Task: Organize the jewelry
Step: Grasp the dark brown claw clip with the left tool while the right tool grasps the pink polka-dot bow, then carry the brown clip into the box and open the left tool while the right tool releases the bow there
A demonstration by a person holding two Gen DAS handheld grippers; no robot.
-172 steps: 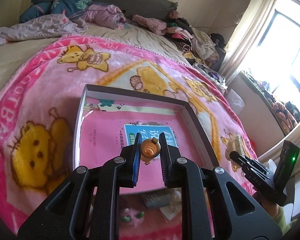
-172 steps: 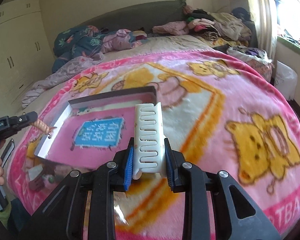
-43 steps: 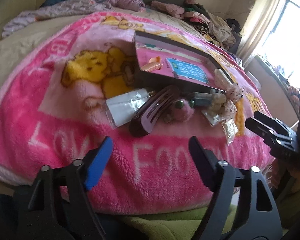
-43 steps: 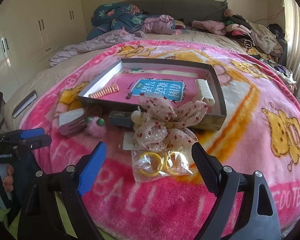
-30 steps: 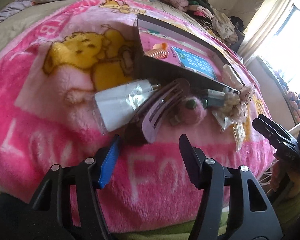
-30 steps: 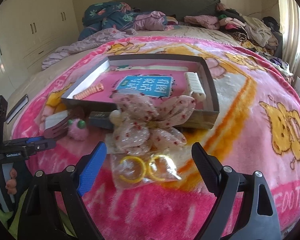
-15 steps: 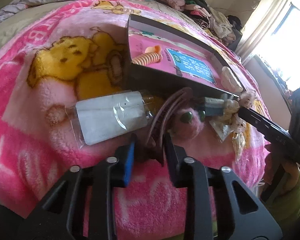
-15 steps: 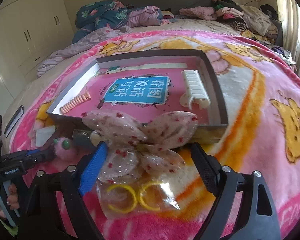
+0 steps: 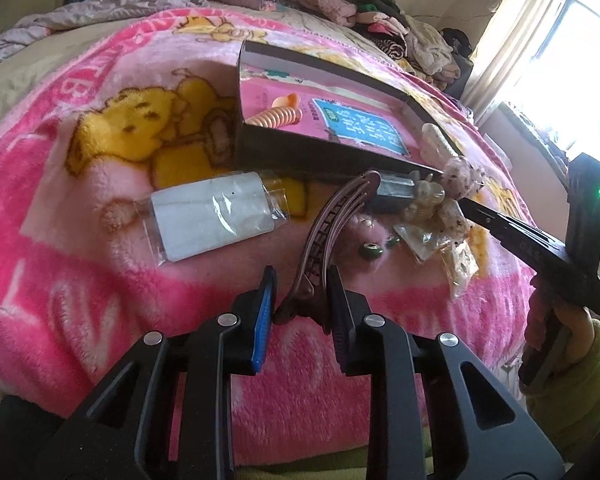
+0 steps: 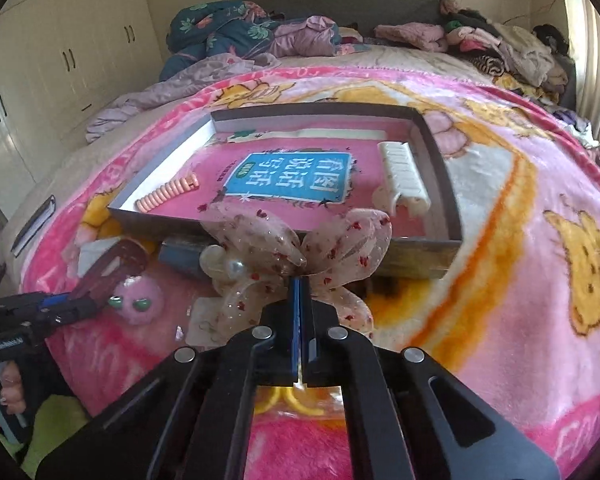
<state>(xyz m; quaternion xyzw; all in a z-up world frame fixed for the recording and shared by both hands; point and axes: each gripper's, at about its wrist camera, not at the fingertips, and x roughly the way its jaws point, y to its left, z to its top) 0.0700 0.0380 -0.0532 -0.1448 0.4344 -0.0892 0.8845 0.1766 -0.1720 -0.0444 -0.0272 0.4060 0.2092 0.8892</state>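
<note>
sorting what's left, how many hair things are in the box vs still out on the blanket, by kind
In the box:
orange spiral tie: 1
white clip: 1
On the blanket:
brown clip: 1
sheer bow: 1
pink pom-pom with green eyes: 1
bag of yellow rings: 1
Total: 6

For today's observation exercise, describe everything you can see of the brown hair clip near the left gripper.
The hair clip is a long, curved, brown claw clip that looks like glossy plastic, with rows of teeth along its two arms. It lies lengthwise on the pink blanket, in front of the tray. The left gripper is shut on its hinged near end. Its far tip reaches toward a dark box by the tray wall; contact there is unclear.
</note>
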